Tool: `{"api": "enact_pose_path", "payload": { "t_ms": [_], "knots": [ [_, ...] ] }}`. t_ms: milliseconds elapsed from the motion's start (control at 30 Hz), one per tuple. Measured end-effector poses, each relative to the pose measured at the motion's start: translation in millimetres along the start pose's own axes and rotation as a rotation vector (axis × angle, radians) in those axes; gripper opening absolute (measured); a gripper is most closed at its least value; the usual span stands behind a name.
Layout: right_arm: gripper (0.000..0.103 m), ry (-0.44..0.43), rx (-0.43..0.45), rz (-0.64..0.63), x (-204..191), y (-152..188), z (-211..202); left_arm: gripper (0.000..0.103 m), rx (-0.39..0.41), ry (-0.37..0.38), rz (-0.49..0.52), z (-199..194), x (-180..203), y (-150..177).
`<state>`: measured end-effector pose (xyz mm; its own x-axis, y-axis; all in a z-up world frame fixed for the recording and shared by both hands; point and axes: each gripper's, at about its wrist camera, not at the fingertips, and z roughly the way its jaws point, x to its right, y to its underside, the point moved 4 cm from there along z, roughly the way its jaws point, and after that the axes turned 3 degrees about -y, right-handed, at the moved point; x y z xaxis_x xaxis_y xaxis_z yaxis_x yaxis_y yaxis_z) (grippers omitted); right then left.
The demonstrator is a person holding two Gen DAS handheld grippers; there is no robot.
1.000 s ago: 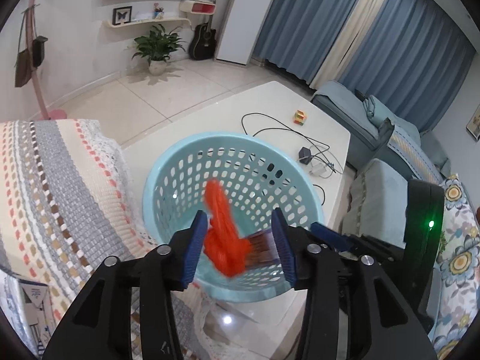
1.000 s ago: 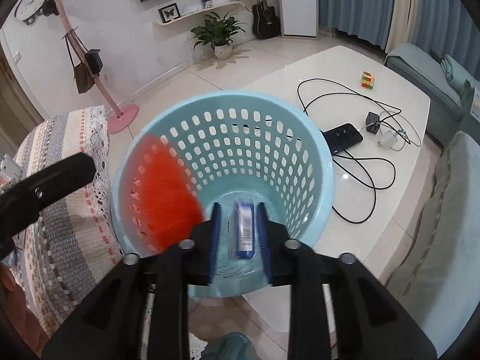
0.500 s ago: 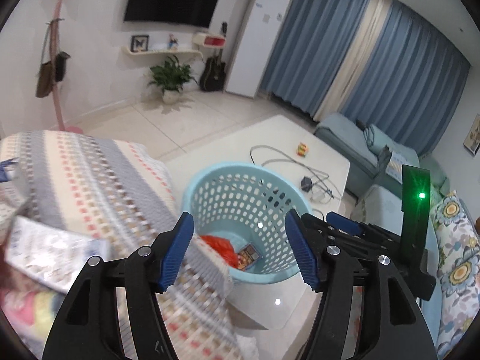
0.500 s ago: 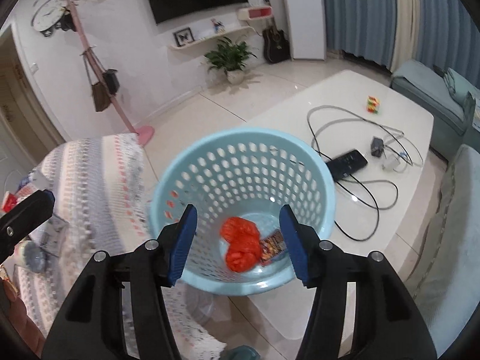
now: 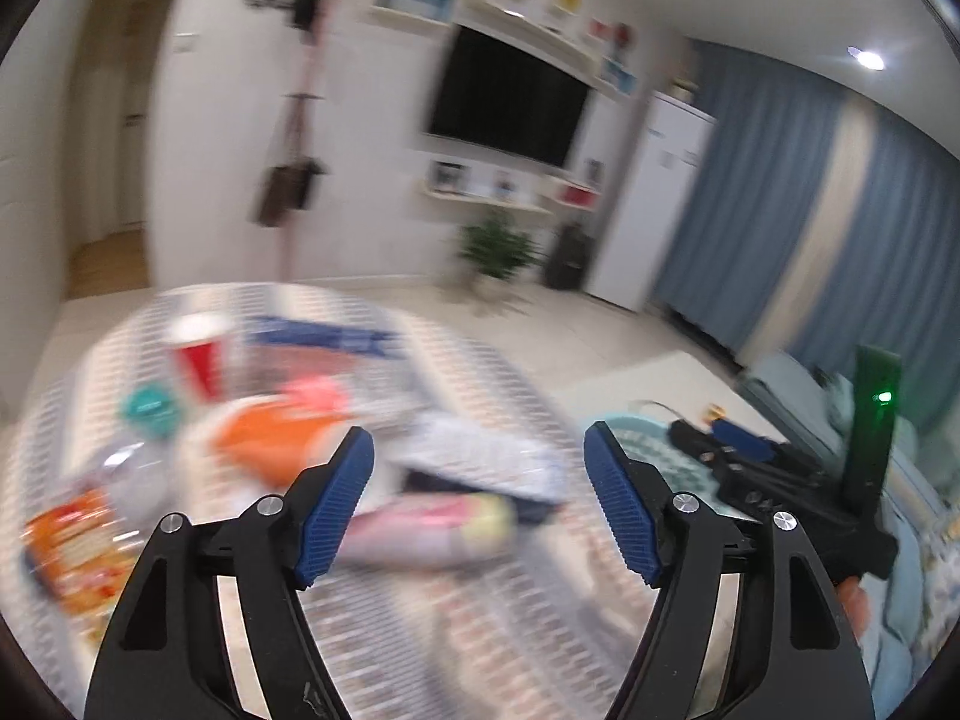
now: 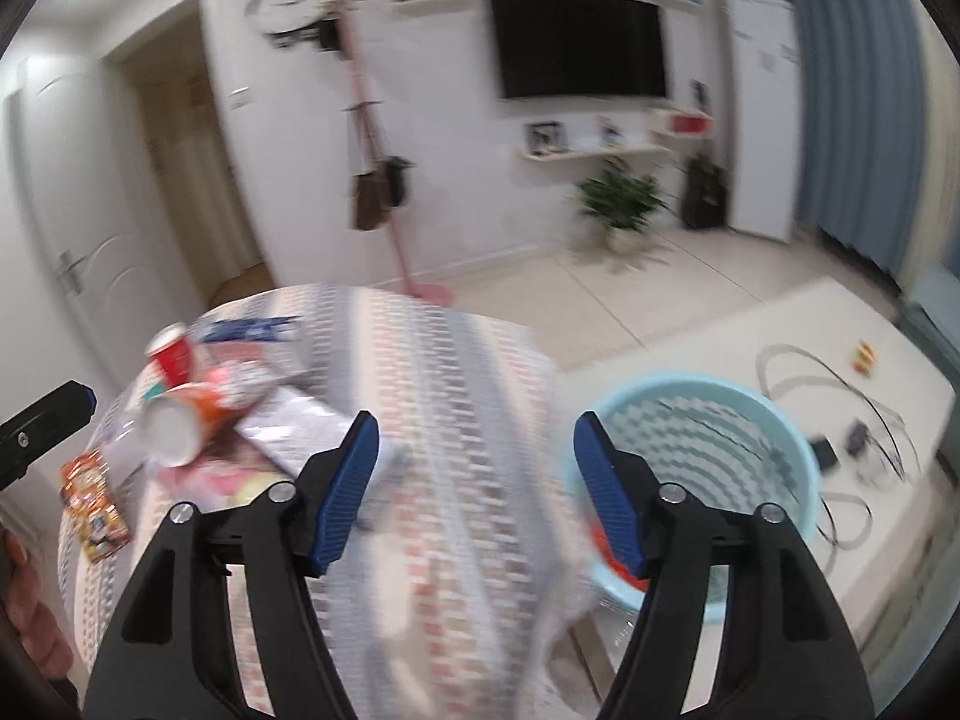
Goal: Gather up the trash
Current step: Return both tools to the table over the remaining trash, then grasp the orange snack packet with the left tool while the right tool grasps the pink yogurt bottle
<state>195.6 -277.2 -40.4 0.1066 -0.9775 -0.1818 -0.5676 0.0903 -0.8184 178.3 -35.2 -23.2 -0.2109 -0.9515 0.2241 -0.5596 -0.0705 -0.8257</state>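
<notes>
Both views are blurred by motion. My left gripper (image 5: 480,504) is open and empty above the striped tablecloth (image 5: 468,624), over a pink wrapper (image 5: 432,528) and a silver packet (image 5: 480,456). More trash lies left: a red cup (image 5: 201,354), an orange tube (image 5: 270,438), a snack packet (image 5: 72,546). My right gripper (image 6: 474,492) is open and empty between the cloth (image 6: 456,372) and the light-blue basket (image 6: 804,480), which holds an orange scrap (image 6: 612,552). The red cup (image 6: 174,357), the orange tube (image 6: 180,420), the silver packet (image 6: 300,438) and the snack packet (image 6: 93,504) show there too.
A white low table (image 6: 810,324) carries the basket, black cables (image 6: 840,384), a phone (image 6: 825,453) and a small colour cube (image 6: 864,357). The right gripper's body (image 5: 798,480) shows at the right of the left wrist view. A pink coat stand (image 6: 384,180) stands behind.
Both grippers have swung left and up, away from the basket toward the trash on the striped cloth. The orange scrap and the small packet stay in the basket. Both remain open.
</notes>
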Motion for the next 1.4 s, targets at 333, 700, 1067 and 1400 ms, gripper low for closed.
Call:
{"api": "enact_pose_path", "payload": {
  "t_ms": [333, 700, 1067, 1400],
  "knots": [
    [0.067, -0.171, -0.072, -0.202, -106, 17, 49, 0.072, -0.046, -0.307, -0.199, -60, -137, 51],
    [0.067, -0.267, -0.236, -0.320, -138, 36, 93, 0.072, -0.145, -0.278, -0.332, -40, -187, 87],
    [0.067, -0.521, -0.399, -0.297, -160, 68, 72, 0.070, -0.156, -0.232, -0.343, -10, -196, 82],
    [0.067, -0.430, -0.424, -0.263, -189, 82, 92, 0.060, -0.167, -0.183, -0.336, 5, -191, 81]
  ]
}}
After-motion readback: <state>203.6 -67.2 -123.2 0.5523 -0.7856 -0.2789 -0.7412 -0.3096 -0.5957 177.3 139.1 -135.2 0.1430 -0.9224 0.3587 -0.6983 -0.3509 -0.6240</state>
